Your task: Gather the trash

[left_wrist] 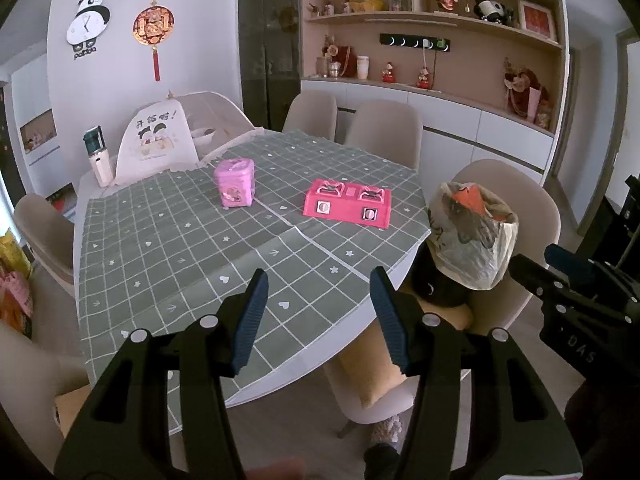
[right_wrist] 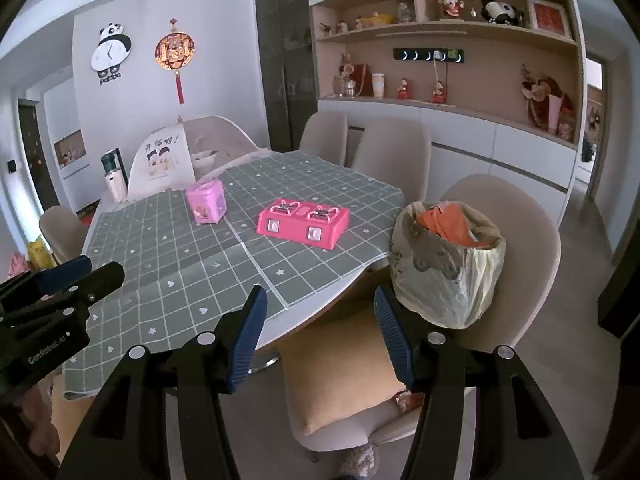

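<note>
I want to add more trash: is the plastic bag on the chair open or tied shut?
Open. The plastic bag has a wide mouth, and orange trash shows inside.

1. One table [left_wrist: 100, 280] with a checked cloth.
2. Two pink toys: a box [left_wrist: 235, 182] and a stove [left_wrist: 347, 203].
3. One lined trash bin [right_wrist: 448, 266].
4. One panda clock [right_wrist: 110, 54].
5. One bottle [left_wrist: 97, 156].
6. Two grippers, left [left_wrist: 316, 316] and right [right_wrist: 318, 332].

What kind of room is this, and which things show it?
Most likely a home dining room. A dining table with a checked cloth stands among padded chairs, and wall shelves hold ornaments. A mesh food cover sits on the table.
</note>
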